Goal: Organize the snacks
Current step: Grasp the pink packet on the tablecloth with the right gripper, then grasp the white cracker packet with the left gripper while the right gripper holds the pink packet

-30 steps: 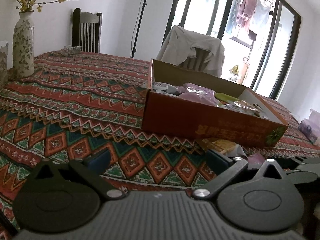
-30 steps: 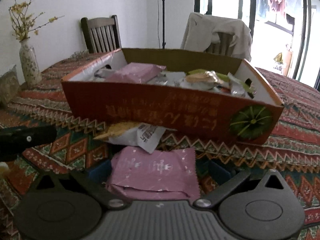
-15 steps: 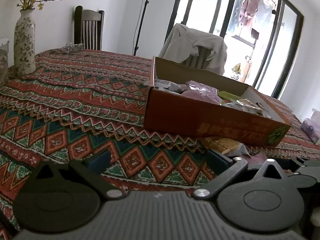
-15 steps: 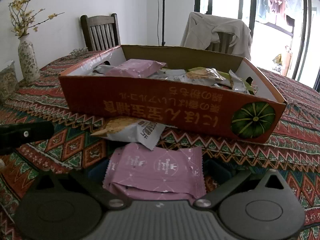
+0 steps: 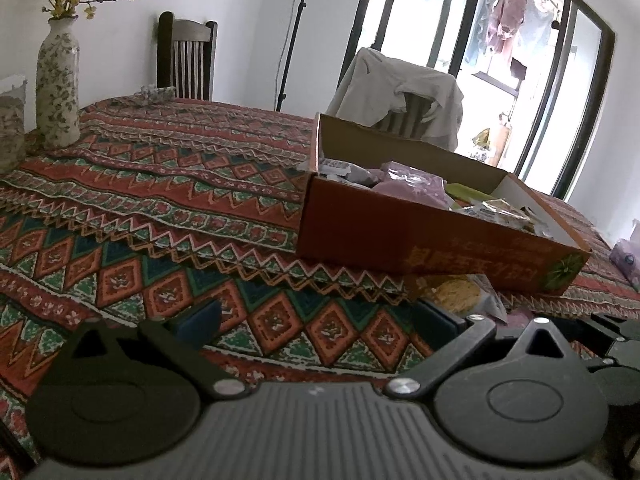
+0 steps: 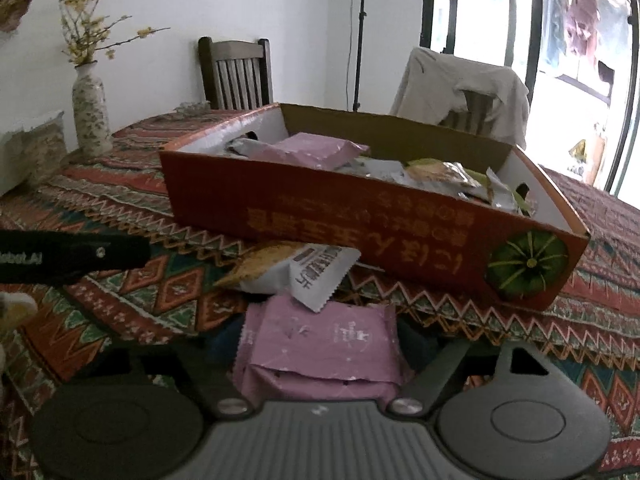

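An orange cardboard box [image 6: 360,220] with several snack packets inside stands on the patterned tablecloth; it also shows in the left wrist view [image 5: 420,240]. My right gripper [image 6: 320,344] is shut on a pink snack packet [image 6: 320,344], held in front of the box. A white and yellow snack packet [image 6: 288,268] lies by the box's front wall, also in the left wrist view [image 5: 460,292]. My left gripper [image 5: 316,320] is open and empty over the cloth, left of the box.
A flowered vase [image 5: 56,84] stands at the far left of the table [image 5: 160,184]. Two chairs stand behind the table, one draped with a pale garment [image 5: 400,88]. Another pink packet [image 5: 628,256] lies at the far right.
My right gripper has lifted and tilted with the pink packet, and now sees the box from higher up. My left gripper has shifted only slightly.
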The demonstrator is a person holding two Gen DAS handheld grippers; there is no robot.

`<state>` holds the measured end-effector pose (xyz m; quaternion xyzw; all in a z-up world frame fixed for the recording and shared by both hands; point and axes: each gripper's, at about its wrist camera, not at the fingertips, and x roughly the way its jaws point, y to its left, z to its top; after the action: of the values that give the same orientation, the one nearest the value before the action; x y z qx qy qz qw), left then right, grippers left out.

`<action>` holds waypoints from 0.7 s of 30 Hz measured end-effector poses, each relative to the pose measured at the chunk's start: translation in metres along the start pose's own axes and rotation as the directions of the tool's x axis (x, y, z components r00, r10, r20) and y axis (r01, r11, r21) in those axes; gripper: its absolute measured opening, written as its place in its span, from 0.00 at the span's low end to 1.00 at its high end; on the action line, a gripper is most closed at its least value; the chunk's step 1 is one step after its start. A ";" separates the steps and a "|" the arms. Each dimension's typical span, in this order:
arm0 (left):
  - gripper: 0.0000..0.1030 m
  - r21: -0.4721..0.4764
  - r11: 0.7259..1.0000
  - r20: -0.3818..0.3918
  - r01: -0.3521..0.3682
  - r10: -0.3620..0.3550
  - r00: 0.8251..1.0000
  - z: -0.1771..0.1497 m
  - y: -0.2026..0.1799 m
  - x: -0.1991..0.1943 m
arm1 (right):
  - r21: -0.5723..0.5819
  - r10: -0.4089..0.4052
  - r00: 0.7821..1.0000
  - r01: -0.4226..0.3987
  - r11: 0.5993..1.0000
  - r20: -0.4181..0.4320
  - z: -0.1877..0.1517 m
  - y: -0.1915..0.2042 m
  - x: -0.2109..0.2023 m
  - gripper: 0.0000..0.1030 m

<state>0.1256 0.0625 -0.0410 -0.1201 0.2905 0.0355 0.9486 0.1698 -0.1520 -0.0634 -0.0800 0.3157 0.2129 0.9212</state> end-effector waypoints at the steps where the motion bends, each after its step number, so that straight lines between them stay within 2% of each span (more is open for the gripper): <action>1: 1.00 0.000 1.000 0.002 -0.001 0.001 1.000 0.000 0.000 0.000 | -0.002 0.000 1.000 0.000 1.000 0.007 0.000 0.000 -0.002 0.72; 6: 1.00 0.000 1.000 0.002 -0.005 0.005 1.000 0.000 0.000 0.000 | -0.001 -0.005 1.000 0.005 1.000 0.031 -0.006 -0.004 -0.014 0.66; 11: 1.00 0.000 1.000 0.007 -0.012 0.012 1.000 0.000 0.000 0.000 | 0.005 -0.027 0.998 0.027 1.000 0.055 -0.014 -0.013 -0.029 0.65; 21: 1.00 0.034 0.999 0.009 -0.043 0.042 0.999 0.000 -0.008 -0.001 | 0.107 -0.121 0.985 0.108 0.988 0.121 -0.023 -0.063 -0.062 0.65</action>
<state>0.1262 0.0550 -0.0388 -0.0974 0.2897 0.0511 0.9508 0.1412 -0.2355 -0.0428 -0.0382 0.2616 0.1481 0.9530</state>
